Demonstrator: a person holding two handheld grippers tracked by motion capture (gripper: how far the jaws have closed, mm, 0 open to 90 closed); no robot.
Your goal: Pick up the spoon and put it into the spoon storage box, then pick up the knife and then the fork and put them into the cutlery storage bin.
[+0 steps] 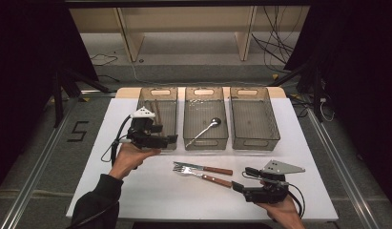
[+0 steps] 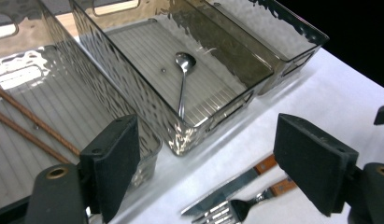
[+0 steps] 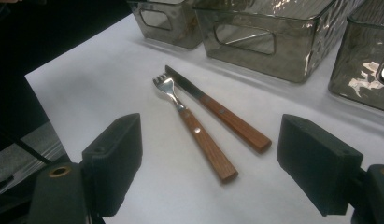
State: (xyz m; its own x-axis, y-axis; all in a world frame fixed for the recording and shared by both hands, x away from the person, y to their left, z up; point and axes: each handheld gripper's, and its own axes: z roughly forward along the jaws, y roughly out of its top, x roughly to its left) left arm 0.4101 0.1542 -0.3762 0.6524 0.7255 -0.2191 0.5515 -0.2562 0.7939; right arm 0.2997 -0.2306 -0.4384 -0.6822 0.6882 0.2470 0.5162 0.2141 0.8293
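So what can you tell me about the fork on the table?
The fork has a shiny metal head with short tines and a brown wooden handle with small metal rivets. It lies flat on the white table, in front of the see-through bins. A knife with a matching wooden handle lies right beside it, nearly parallel, their metal ends close together; whether they touch cannot be told. Nothing holds the fork: the right gripper faces it with jaws open and apart from it.

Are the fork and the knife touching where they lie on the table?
Touching at the head end: in the right gripper view the fork has its tines against the knife blade, while a strip of white table separates the wooden handles.
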